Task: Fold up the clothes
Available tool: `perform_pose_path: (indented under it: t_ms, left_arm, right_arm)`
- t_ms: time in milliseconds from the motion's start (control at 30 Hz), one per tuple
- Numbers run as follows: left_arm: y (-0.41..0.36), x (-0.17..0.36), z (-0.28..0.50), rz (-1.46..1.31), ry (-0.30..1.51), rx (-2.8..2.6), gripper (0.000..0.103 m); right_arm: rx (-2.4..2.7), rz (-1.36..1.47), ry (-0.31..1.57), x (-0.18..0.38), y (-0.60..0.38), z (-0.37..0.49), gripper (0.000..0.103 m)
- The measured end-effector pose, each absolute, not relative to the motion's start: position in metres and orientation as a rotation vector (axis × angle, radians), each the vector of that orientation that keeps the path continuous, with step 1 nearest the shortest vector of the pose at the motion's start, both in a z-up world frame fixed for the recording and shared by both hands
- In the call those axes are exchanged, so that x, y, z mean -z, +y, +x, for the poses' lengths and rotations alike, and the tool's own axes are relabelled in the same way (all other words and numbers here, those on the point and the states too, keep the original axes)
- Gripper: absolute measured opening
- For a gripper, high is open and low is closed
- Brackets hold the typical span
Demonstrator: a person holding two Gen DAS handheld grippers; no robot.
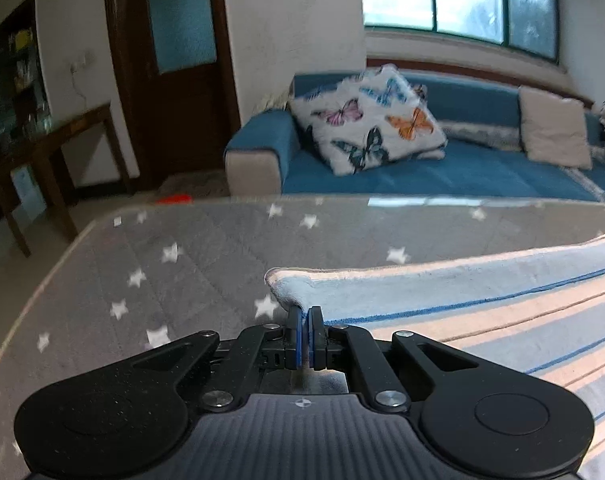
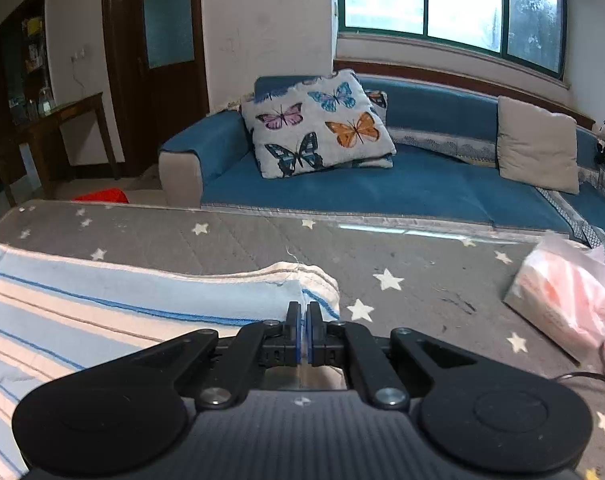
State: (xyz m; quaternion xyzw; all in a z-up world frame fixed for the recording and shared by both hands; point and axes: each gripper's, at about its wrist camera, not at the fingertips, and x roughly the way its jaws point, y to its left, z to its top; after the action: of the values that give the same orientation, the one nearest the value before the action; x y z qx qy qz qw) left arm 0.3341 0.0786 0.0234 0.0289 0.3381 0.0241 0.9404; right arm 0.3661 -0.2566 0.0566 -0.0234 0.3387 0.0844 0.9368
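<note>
Risk: both tongs, left (image 1: 305, 316) and right (image 2: 303, 312), clenched on towel (image 2: 102, 312) corners; uneven pull could slip one corner, skewing fold on desk (image 2: 422, 280).

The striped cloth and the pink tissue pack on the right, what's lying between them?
In the right wrist view, only bare grey star-print table cover lies between the striped cloth and the pink tissue pack.

Left wrist view: no legible text, label or number.
Right wrist view: no legible text, label or number.
Shelf items (image 2: 33, 46), left of the door (image 2: 158, 60): packaging too small and blurred to read.
</note>
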Motion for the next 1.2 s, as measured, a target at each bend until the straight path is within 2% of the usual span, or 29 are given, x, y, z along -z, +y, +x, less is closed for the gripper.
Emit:
perform_pose_path:
  t_ms: [200, 233, 267, 333, 400, 433, 733, 1067, 1200]
  left_arm:
    - [0.088, -0.013, 0.333, 0.06, 0.745, -0.07, 0.011]
    - [0.089, -0.015, 0.33, 0.065, 0.745, -0.074, 0.02]
    - [0.091, -0.016, 0.323, 0.071, 0.741, -0.075, 0.033]
    - [0.092, -0.021, 0.311, 0.088, 0.73, -0.084, 0.051]
    - [0.093, -0.025, 0.296, 0.103, 0.723, -0.08, 0.052]
    - [0.094, -0.026, 0.29, 0.106, 0.729, -0.078, 0.053]
    - [0.088, -0.01, 0.205, 0.149, 0.778, -0.04, 0.068]
    - [0.107, 0.006, 0.142, 0.202, 0.744, -0.159, 0.077]
    - [0.124, 0.003, 0.129, 0.163, 0.746, -0.2, 0.082]
  right_arm:
    - [-0.171, -0.086, 0.75, -0.041, -0.247, 0.37, 0.008]
    - [-0.181, -0.098, 0.758, -0.041, -0.246, 0.367, 0.008]
    - [-0.192, -0.106, 0.762, -0.043, -0.245, 0.363, 0.009]
    - [-0.21, -0.12, 0.772, -0.046, -0.243, 0.351, 0.011]
    - [-0.236, -0.12, 0.786, -0.048, -0.243, 0.339, 0.023]
    - [-0.248, -0.122, 0.795, -0.05, -0.242, 0.331, 0.025]
    - [-0.326, -0.169, 0.837, -0.042, -0.232, 0.248, 0.034]
    - [-0.319, -0.209, 0.806, -0.032, -0.232, 0.183, 0.047]
    - [-0.296, -0.223, 0.809, -0.026, -0.237, 0.169, 0.047]
